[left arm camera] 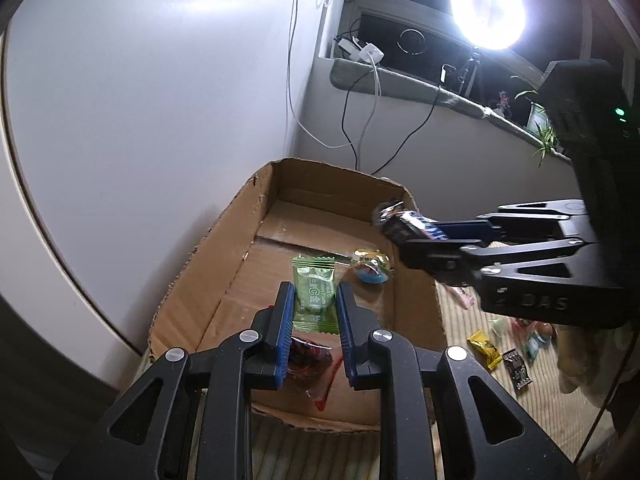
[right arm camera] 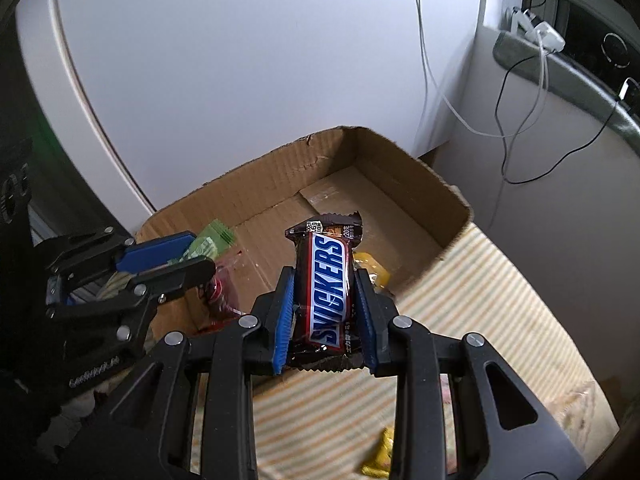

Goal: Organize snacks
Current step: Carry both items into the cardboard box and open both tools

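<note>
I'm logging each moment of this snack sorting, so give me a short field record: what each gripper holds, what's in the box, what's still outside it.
left gripper: shut on green snack packet, over the box
right gripper: shut on Snickers bar, near the box's edge
cardboard box: open top, on striped cloth
in box: red packet, yellow-and-blue packet
outside box: yellow packet, dark packet, others, blurred
</note>
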{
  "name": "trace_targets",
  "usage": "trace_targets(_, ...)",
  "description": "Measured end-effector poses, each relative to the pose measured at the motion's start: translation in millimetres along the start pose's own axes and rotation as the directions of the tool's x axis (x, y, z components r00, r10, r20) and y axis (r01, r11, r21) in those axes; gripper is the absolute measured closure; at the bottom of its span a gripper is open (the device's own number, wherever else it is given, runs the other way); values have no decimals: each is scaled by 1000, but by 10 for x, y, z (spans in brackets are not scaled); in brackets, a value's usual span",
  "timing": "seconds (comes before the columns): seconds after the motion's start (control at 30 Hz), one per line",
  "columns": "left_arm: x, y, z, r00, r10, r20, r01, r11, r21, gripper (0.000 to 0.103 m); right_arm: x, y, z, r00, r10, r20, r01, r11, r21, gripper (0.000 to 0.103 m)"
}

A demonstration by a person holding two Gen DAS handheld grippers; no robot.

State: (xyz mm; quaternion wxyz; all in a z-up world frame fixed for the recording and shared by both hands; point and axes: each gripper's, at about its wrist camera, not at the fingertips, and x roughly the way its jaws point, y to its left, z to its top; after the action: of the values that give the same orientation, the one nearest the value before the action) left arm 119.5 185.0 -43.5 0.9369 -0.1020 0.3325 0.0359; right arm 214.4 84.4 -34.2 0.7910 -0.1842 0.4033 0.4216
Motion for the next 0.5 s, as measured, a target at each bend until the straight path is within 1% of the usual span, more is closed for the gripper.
trace_targets(0.2, 17, 18, 6, 1000, 2, 2, -2, 1000, -9, 83, 153, 11, 68, 999, 29, -18, -29, 1000, 13, 73)
trace_targets(0.33, 14, 21, -7, 1000, 7, 5, -7, 1000, -7, 83, 165, 42, 96, 1000, 25, -10, -25, 1000, 4, 73)
trace_targets(0.37, 13, 25, -10, 1000, 10, 6, -10, 1000, -7, 83, 159, 43, 101, 1000, 24, -8, -24, 1000, 5, 72)
trace_targets(0.4, 13, 24, -13, 1000, 9, 5, -9, 1000, -6, 81, 145, 38, 106, 1000, 22, -2, -22, 1000, 9, 69)
trace_targets(0.43, 17, 18, -12, 1000, 11, 3, -11, 1000, -4, 80, 128, 29, 112, 1000, 20, 4, -20, 1000, 15, 59)
trace_targets(0.47, 19, 15, -15, 1000, 14, 1, -14, 1000, -5, 76, 104, 18, 114, 1000, 15, 14, -15, 1000, 22, 48)
trace_targets(0.5, 17, 16, -17, 1000, 15, 1, -15, 1000, -6, 72, 74, 9, 114, 1000, 10, 24, -10, 1000, 25, 45)
